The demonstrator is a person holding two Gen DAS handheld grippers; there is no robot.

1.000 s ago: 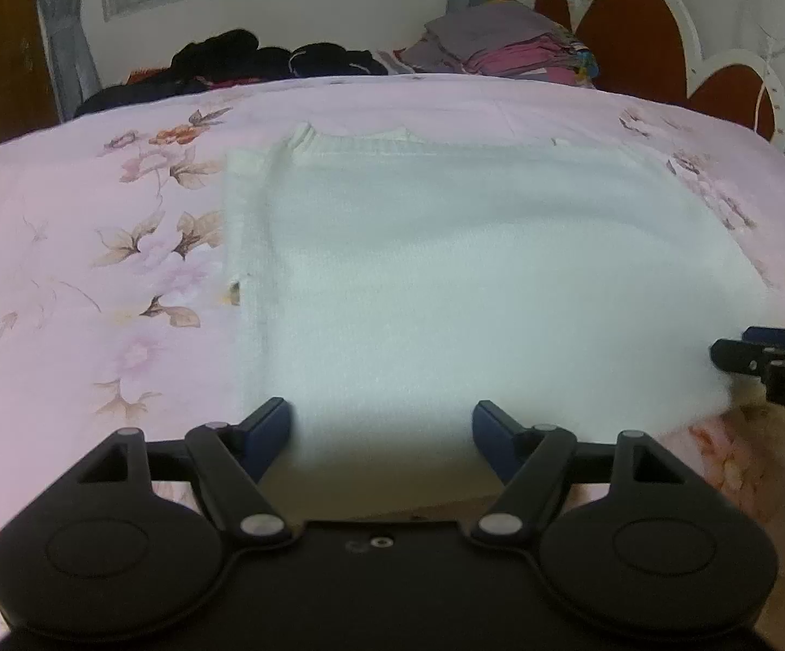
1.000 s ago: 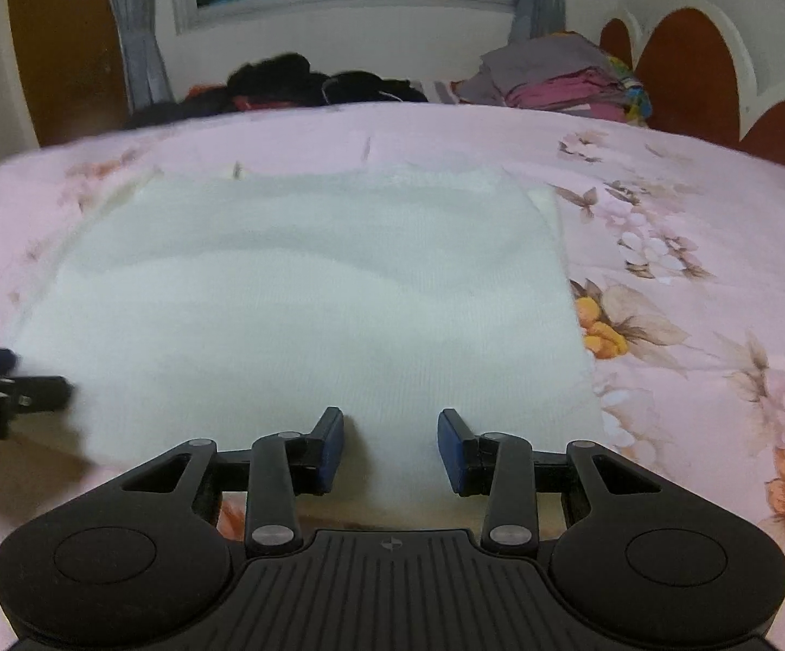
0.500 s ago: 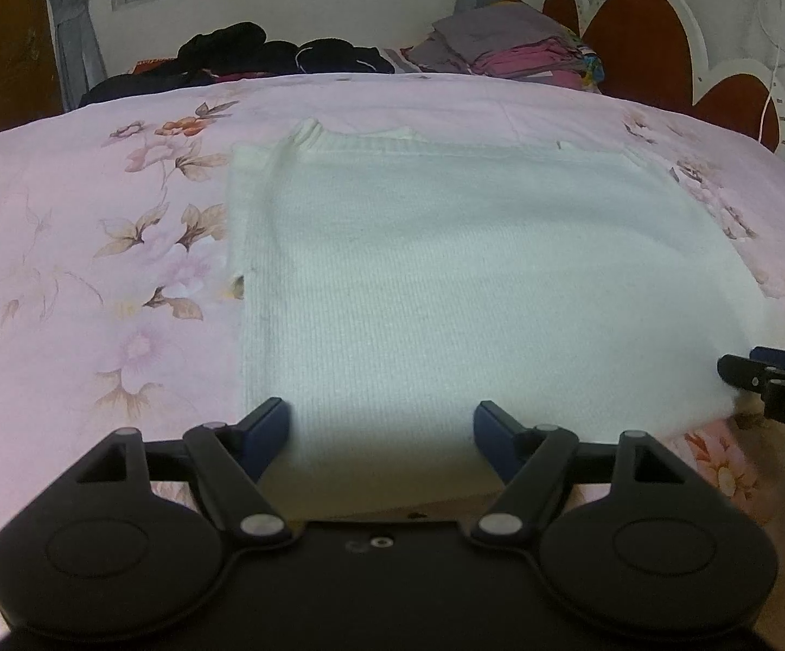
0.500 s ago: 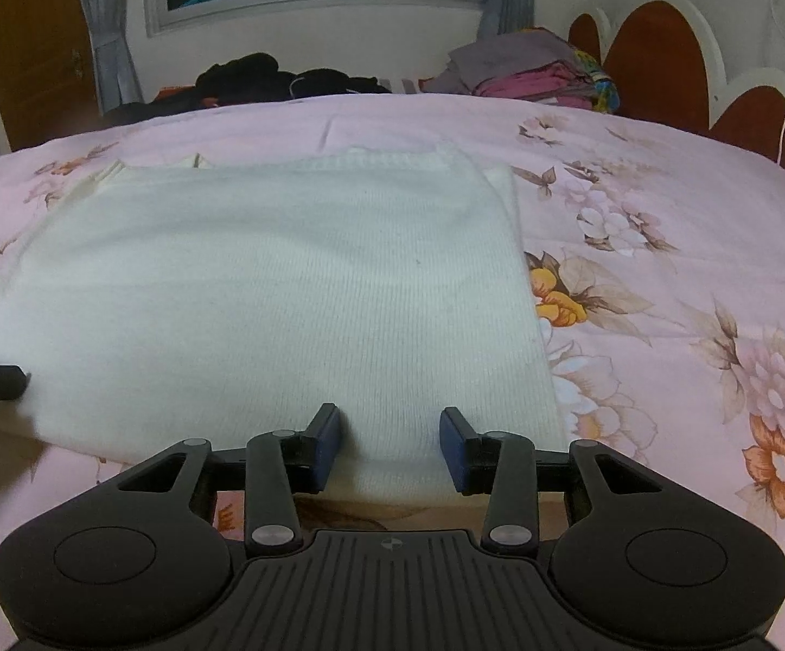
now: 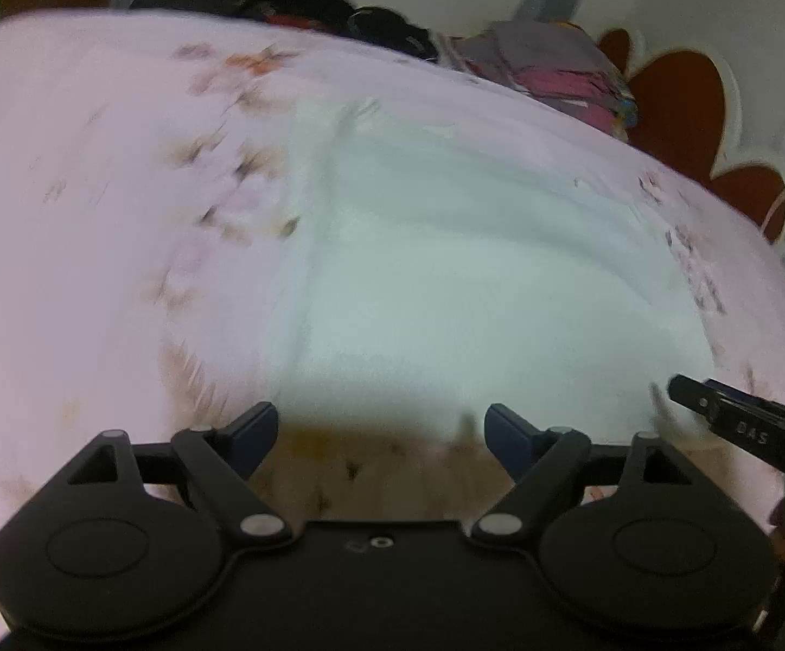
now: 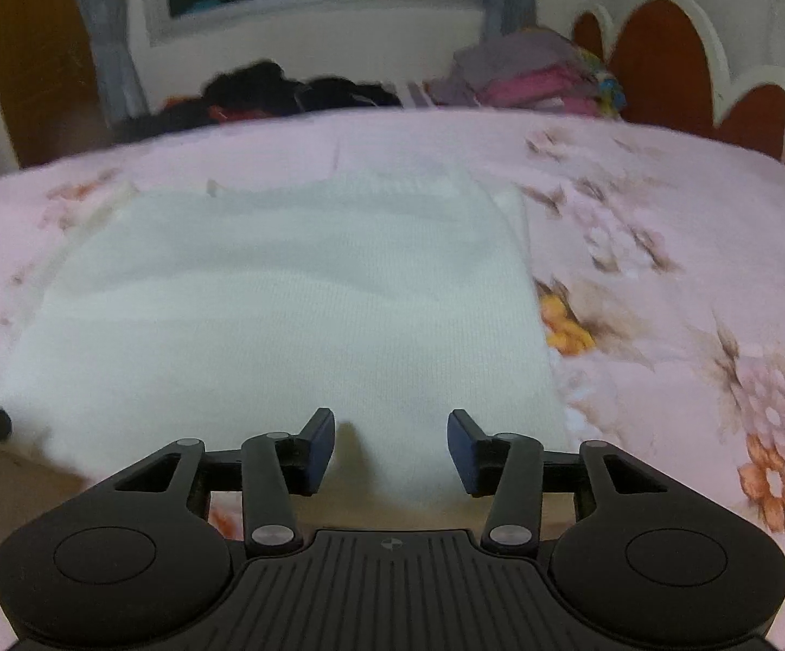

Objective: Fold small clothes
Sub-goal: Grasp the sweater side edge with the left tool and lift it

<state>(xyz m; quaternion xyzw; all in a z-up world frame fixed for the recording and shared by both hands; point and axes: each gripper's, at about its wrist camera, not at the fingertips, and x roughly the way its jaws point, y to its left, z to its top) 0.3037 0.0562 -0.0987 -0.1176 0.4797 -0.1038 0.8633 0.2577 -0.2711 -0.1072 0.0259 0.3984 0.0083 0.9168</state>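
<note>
— Where is the sweater?
— The white knitted sweater (image 6: 283,325) lies flat on the pink flowered bedsheet (image 6: 690,228).
— And the grippers?
— Left gripper (image 5: 378,431) opening wide, nothing between its jaws. Right gripper (image 6: 389,447) opening too, the hem between its jaws, not pinched.

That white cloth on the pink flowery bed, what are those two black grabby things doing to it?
A person is folding a small white garment lying flat on the bed, with a gripper in each hand. The left gripper and right gripper sit at its near edge. Both are opening their jaws, and neither pinches the fabric now. It looks already folded.
</note>
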